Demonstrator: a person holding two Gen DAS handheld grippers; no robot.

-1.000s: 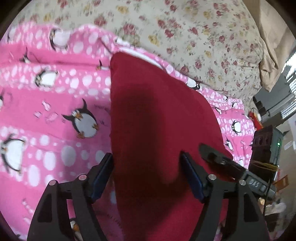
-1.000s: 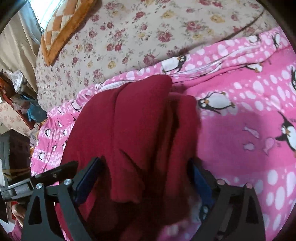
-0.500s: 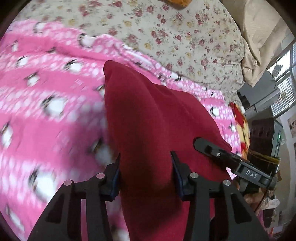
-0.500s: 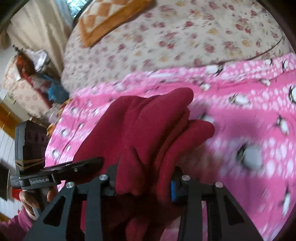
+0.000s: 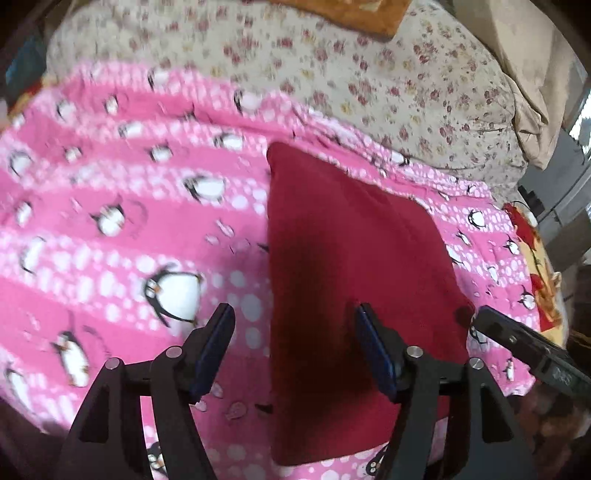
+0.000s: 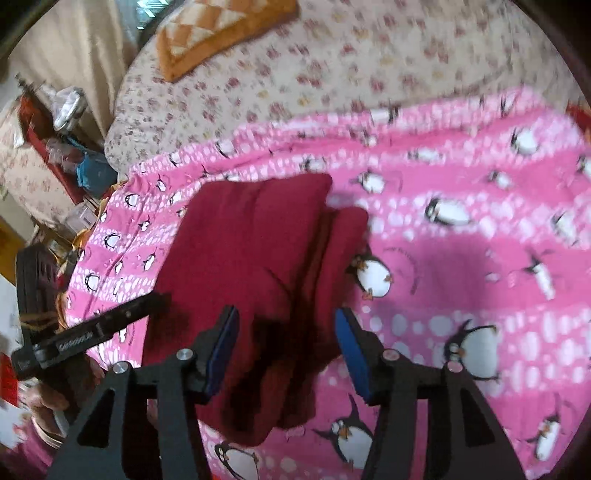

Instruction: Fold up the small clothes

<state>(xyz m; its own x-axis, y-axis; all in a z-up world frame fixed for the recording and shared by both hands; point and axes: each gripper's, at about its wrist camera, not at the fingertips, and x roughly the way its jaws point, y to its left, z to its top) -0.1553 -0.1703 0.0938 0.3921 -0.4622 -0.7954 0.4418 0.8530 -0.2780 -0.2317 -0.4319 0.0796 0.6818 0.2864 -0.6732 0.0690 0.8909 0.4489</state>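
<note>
A dark red folded garment (image 5: 354, 280) lies on a pink penguin-print blanket (image 5: 110, 229). In the left wrist view my left gripper (image 5: 295, 347) is open above the garment's left edge, with nothing between its blue pads. In the right wrist view the garment (image 6: 251, 258) shows stacked folded layers along its right side. My right gripper (image 6: 286, 350) is open over its near right part and holds nothing. Each gripper's body shows at the edge of the other's view.
The blanket lies on a floral bedspread (image 5: 369, 74), with an orange checked cushion (image 6: 221, 29) at the back. A beige curtain (image 5: 535, 74) hangs at the right. Cluttered shelves and boxes (image 6: 55, 147) stand beside the bed.
Both grippers had closed on the red garment and lifted it half a second ago. Now both have opened and the garment lies flat on the blanket.
</note>
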